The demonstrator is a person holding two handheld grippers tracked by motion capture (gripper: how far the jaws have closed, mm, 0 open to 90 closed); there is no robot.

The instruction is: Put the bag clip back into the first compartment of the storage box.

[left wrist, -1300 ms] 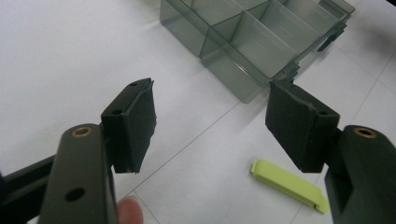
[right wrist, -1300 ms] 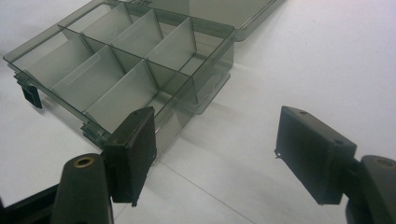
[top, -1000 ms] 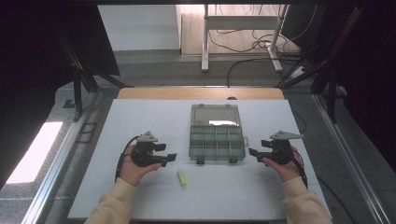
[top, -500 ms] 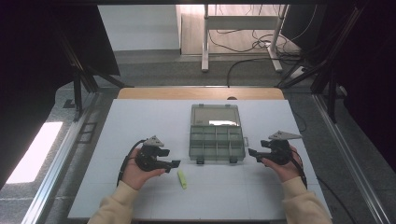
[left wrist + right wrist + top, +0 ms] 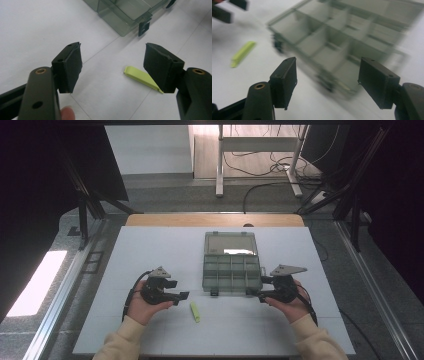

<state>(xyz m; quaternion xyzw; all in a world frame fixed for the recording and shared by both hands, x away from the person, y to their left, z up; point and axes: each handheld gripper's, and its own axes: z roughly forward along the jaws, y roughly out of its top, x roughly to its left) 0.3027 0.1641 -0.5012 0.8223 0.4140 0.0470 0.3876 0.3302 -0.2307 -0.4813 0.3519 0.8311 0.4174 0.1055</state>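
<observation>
Lying flat on the white table top (image 5: 150,255), the small yellow-green strip (image 5: 194,312) sat near the front edge, a little left of centre, its long side running roughly near to far. It rested just right of the left gripper (image 5: 181,295) and just short of the near left corner of the clear compartment box (image 5: 231,272). In the left gripper view the strip (image 5: 141,78) lay on the table ahead of the jaws, its near end hidden behind the right-hand pad; nothing touched it. The left gripper's (image 5: 112,67) jaws stood wide apart, with bare table between them, and a fingertip (image 5: 66,113) showed at the bottom edge. The box stood open at centre table, its lid (image 5: 231,244) laid back on the far side, its tray split into small compartments that looked bare. A dark latch (image 5: 144,28) hung from its near wall. The right gripper (image 5: 261,295) was held at the box's near right corner, pointing left, its jaws apart and having just closed a little, with no thing clamped. In the right gripper view the box (image 5: 342,45) was blurred, seen ahead of the spread jaws of the right gripper (image 5: 327,80), and the strip (image 5: 243,53) lay well off to the left. Both hands, in cream sleeves (image 5: 122,342), came in from the near edge.
</observation>
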